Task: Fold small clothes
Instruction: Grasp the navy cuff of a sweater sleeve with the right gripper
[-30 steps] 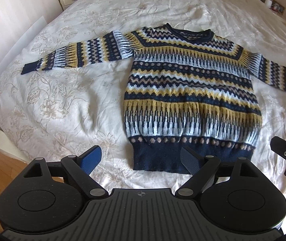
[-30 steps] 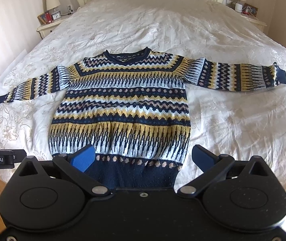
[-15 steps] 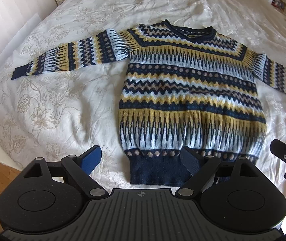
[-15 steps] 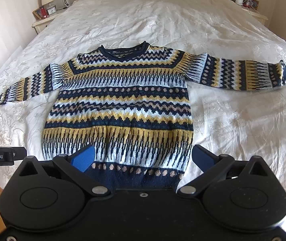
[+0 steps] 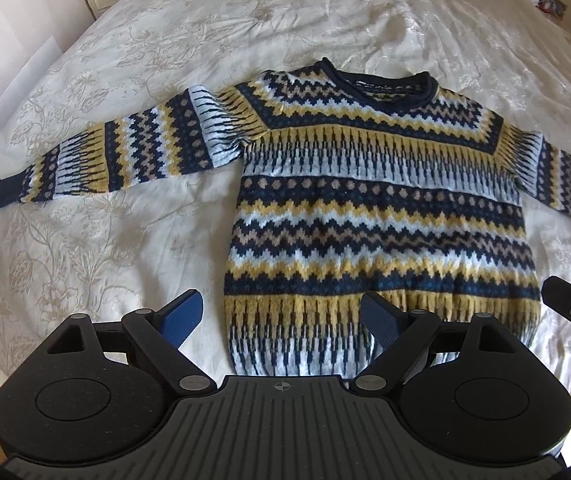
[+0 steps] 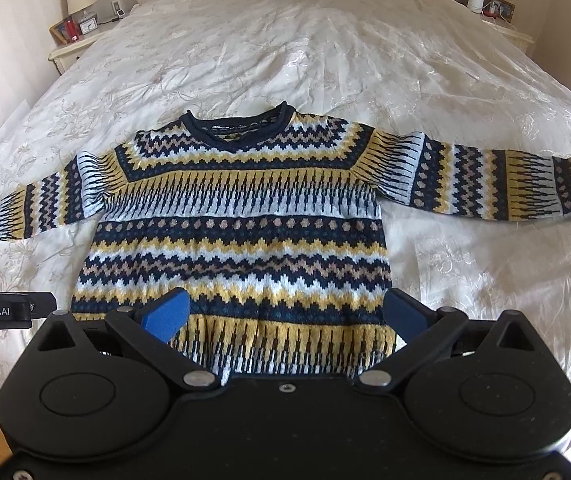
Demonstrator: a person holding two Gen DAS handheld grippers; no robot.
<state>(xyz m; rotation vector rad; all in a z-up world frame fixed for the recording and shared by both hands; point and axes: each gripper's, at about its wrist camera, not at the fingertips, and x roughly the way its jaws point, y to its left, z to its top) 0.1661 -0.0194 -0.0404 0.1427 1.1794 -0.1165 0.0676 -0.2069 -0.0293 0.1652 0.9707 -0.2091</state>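
Both claws gape empty — left claw (image 5: 281,320), right claw (image 6: 285,314) — over the sweater (image 6: 237,240); pinch the bottom corners together (hem hidden), then lift evenly.

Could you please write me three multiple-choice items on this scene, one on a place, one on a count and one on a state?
1. Where does the sweater lie?
A. On the bedspread
B. On a chair
C. On the floor

2. How many sleeves are spread out sideways?
A. None
B. One
C. Two

3. How do the left gripper and the right gripper stand?
A. Both shut on the hem
B. Both open, holding nothing
C. One open, one shut

Answers:
1. A, since pale floral bedding surrounds the whole sweater.
2. C, since the left sleeve and the right sleeve both lie stretched away from the body.
3. B, since the blue pads stand wide apart over the lower part of the sweater.
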